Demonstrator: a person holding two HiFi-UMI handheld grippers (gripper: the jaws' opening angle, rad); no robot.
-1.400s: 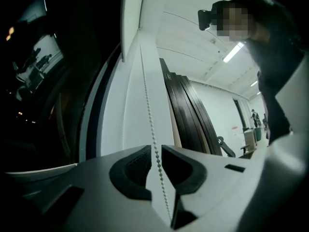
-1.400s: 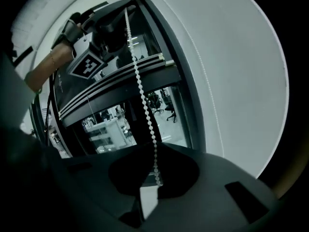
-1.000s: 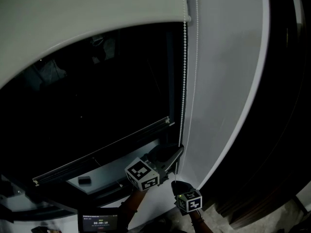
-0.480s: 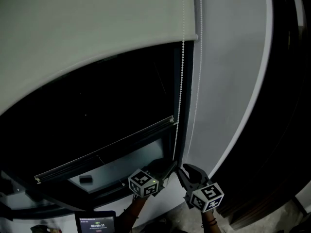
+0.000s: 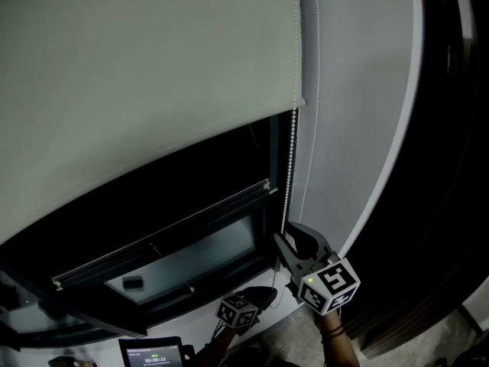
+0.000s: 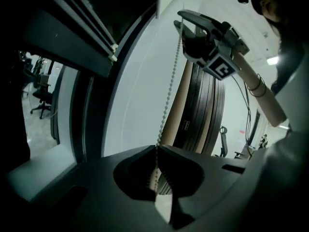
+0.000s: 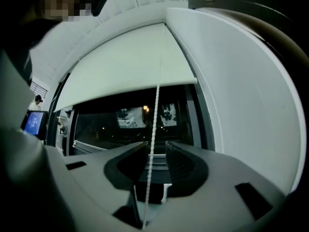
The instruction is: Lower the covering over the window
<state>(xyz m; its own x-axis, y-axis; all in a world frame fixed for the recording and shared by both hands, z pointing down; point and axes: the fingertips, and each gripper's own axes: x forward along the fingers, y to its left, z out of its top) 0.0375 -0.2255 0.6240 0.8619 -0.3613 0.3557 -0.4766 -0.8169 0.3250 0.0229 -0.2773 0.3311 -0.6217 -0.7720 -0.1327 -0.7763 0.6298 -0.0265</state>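
Observation:
The pale roller blind (image 5: 153,75) covers the upper part of the dark window; its lower edge shows in the right gripper view (image 7: 130,66). Its white bead chain (image 5: 289,174) hangs along the frame's right side. My left gripper (image 5: 267,292) sits low under the sill, shut on the bead chain (image 6: 169,86), which comes out between the pressed jaws (image 6: 157,148). My right gripper (image 5: 289,235) is higher on the same chain, also seen above in the left gripper view (image 6: 186,23). Its jaws (image 7: 155,146) are opening, and the chain (image 7: 153,124) runs loose between them.
A tilted window sash bar (image 5: 160,232) crosses the dark glass, with a small dark object (image 5: 133,283) on the sill. A white wall panel (image 5: 359,90) stands right of the chain and dark curtain folds (image 5: 451,167) beyond it. A small screen (image 5: 153,352) is at the bottom edge.
The blind's lower edge has come down over the window. My left gripper moved down with the chain. My right gripper rose up the chain and opened.

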